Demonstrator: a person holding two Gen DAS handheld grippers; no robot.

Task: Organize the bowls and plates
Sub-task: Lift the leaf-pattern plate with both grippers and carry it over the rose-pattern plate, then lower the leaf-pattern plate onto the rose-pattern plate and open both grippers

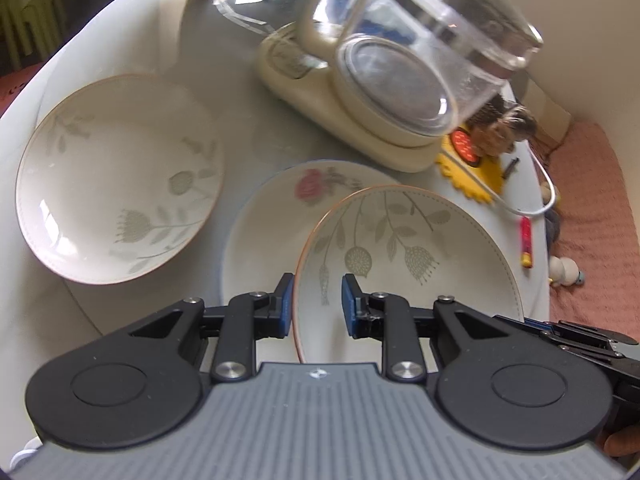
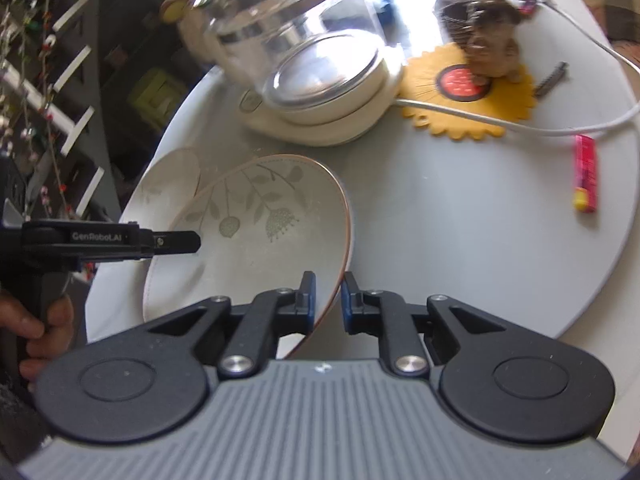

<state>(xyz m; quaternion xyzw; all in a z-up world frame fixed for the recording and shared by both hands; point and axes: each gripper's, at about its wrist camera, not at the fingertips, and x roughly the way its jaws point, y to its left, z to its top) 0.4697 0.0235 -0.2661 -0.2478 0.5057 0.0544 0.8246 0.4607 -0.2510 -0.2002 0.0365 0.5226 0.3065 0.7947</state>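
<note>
Leaf-patterned plate [image 1: 404, 256] is straddled at its rim, not pinched, by the spread left gripper [image 1: 316, 304] and right gripper [image 2: 327, 302], above a rose plate [image 1: 272, 224]; a kettle [image 1: 400, 52] stands behind.

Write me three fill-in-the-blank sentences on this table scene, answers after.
1. The plate between both grippers' fingers overlaps a plate printed with a pink ____.
2. The glass kettle stands on a ____-coloured base.
3. The figurine stands on a ____ mat.

Answers: rose; cream; yellow
</note>
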